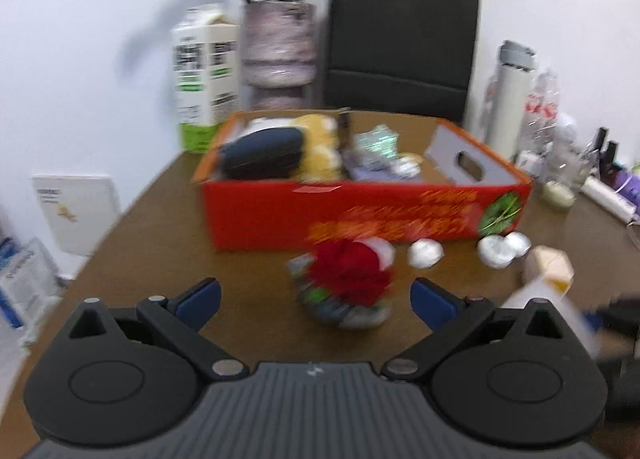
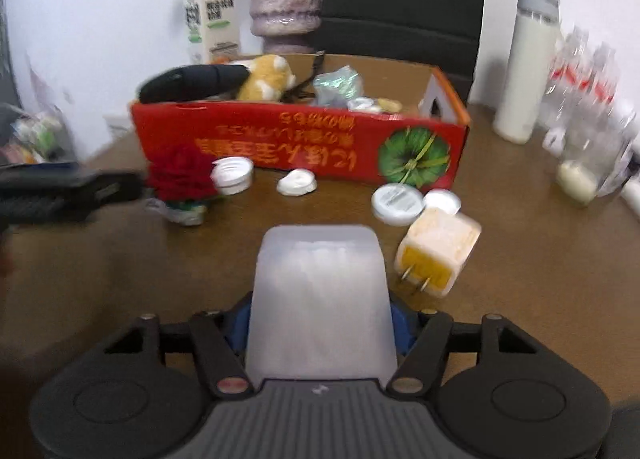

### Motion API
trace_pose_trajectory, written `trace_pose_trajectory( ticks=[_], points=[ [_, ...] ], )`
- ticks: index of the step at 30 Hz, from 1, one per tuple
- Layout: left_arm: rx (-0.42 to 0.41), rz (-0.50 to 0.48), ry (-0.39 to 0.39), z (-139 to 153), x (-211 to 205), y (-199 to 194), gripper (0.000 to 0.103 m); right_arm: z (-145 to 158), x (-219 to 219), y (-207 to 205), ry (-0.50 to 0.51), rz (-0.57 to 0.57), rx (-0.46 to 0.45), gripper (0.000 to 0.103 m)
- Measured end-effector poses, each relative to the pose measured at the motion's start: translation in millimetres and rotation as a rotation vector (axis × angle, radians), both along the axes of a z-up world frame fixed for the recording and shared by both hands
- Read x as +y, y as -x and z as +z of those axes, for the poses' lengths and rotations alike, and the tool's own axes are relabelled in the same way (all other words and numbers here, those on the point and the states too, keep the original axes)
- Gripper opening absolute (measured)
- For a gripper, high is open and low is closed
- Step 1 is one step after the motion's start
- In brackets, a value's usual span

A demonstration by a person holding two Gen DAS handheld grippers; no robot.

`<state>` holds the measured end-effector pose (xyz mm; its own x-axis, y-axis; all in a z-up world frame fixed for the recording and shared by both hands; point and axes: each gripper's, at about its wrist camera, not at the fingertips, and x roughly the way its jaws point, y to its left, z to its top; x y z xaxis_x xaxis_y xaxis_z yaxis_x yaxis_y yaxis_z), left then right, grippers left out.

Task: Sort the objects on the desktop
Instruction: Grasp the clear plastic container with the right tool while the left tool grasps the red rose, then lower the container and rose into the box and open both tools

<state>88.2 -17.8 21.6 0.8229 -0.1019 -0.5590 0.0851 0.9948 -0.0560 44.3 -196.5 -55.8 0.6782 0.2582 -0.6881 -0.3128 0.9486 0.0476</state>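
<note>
Motion-blurred throughout the left wrist view: red rose bundle [image 1: 348, 283] just ahead of the spread jaws smeared, wrapping underneath unreadable. Print on the red box [image 1: 360, 215] beyond it streaked, not legible. Contents of that box half hidden behind its front wall, only tops showing. Far right of the jaws, a pale blurred box [image 1: 550, 295] cut by the gripper body, shape unclear.

In the right wrist view, translucent white container [image 2: 320, 299] between the jaws hiding both pads and the surface behind; lower end lost behind the gripper body. Clear bottles [image 2: 588, 99] far right smeared, labels unreadable. Left gripper [image 2: 68, 195] blurred at the left edge, its jaws indistinct.
</note>
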Motion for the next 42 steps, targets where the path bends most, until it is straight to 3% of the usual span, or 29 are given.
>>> trace_pose_trajectory(
  ticks=[4, 5, 6, 7, 11, 16, 26, 31, 35, 38, 42],
  points=[
    [-0.001, 0.01, -0.079, -10, -26, -31, 0.099, -4, 3, 7, 0.007, 0.013, -0.037, 0.064],
    [0.002, 0.014, -0.088, -13, -29, -35, 0.083, -5, 4, 7, 0.002, 0.019, -0.047, 0.064],
    [0.015, 0.014, -0.092, -16, -31, -39, 0.051, -7, 5, 7, -0.001, 0.025, -0.062, 0.064],
    [0.05, 0.011, -0.091, -20, -30, -43, 0.048, -8, 5, 7, -0.007, 0.027, -0.073, 0.064],
    [0.051, 0.024, -0.007, -10, -18, -27, 0.044, -9, 7, 5, -0.002, 0.036, -0.089, 0.064],
    [-0.03, 0.016, 0.082, 20, 3, 27, 0.044, -8, 14, 13, 0.029, 0.031, -0.104, 0.063],
    [0.054, -0.047, 0.08, 6, 5, 117, 0.044, 24, 20, 81, -0.024, 0.035, -0.208, 0.063],
    [-0.021, -0.073, 0.124, 25, 6, 140, 0.044, 53, 18, 120, -0.046, 0.03, -0.273, 0.063],
    [-0.115, -0.113, 0.178, 57, 11, 138, 0.044, 92, 2, 135, -0.09, 0.012, -0.359, 0.063],
    [-0.133, -0.183, 0.27, 86, 20, 111, 0.044, 121, -8, 123, -0.064, -0.017, -0.427, 0.063],
    [-0.166, -0.2, 0.292, 128, 21, 57, 0.044, 156, -21, 84, -0.103, -0.055, -0.461, 0.063]
  ],
)
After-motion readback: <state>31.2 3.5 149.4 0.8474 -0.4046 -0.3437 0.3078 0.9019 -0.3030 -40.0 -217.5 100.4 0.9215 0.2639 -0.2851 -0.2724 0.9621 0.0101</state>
